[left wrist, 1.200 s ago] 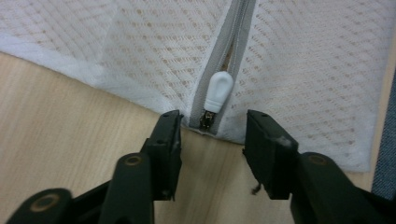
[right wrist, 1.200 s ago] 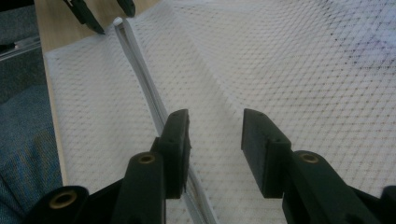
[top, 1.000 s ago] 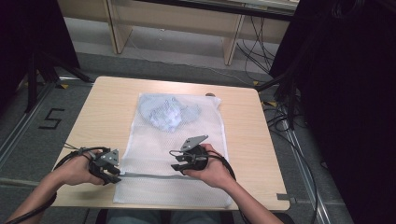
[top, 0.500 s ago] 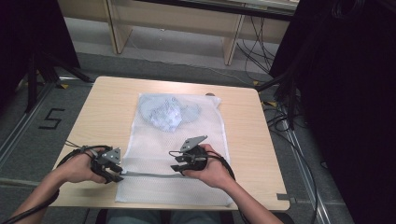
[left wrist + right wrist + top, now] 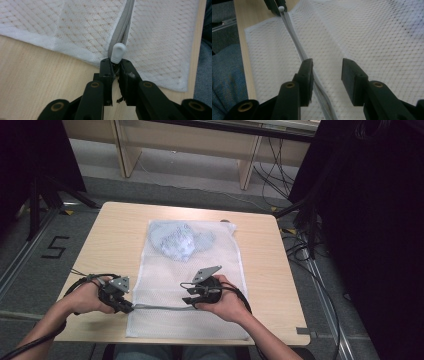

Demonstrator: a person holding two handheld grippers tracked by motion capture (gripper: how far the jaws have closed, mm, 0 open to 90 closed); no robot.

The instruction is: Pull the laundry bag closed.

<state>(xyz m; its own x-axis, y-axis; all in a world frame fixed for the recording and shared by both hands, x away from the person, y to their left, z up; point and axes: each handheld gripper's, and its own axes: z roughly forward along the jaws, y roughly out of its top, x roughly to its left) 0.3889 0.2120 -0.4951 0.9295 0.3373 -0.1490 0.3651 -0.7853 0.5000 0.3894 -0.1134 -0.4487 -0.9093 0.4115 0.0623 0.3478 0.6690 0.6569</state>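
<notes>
A white mesh laundry bag point(image 5: 210, 265) lies flat on the wooden table point(image 5: 120, 230). A pale blue garment point(image 5: 177, 240) is bunched inside its far end. A grey zipper point(image 5: 160, 307) runs across the bag's near part. My left gripper point(image 5: 127, 307) is at the bag's left edge. In the left gripper view my left gripper point(image 5: 115, 63) is shut on the zipper pull, whose white tab point(image 5: 117, 52) sticks out past the tips. My right gripper point(image 5: 189, 300) rests on the mesh mid-bag. It stands open point(image 5: 328, 72), with the zipper point(image 5: 294, 37) passing by its left jaw.
The person's hands and forearms come in from the near table edge. Denim-clad legs point(image 5: 227, 75) show below that edge. Cables point(image 5: 305, 250) and dark stands surround the table on the floor. A shelf unit point(image 5: 185, 150) stands beyond the far side.
</notes>
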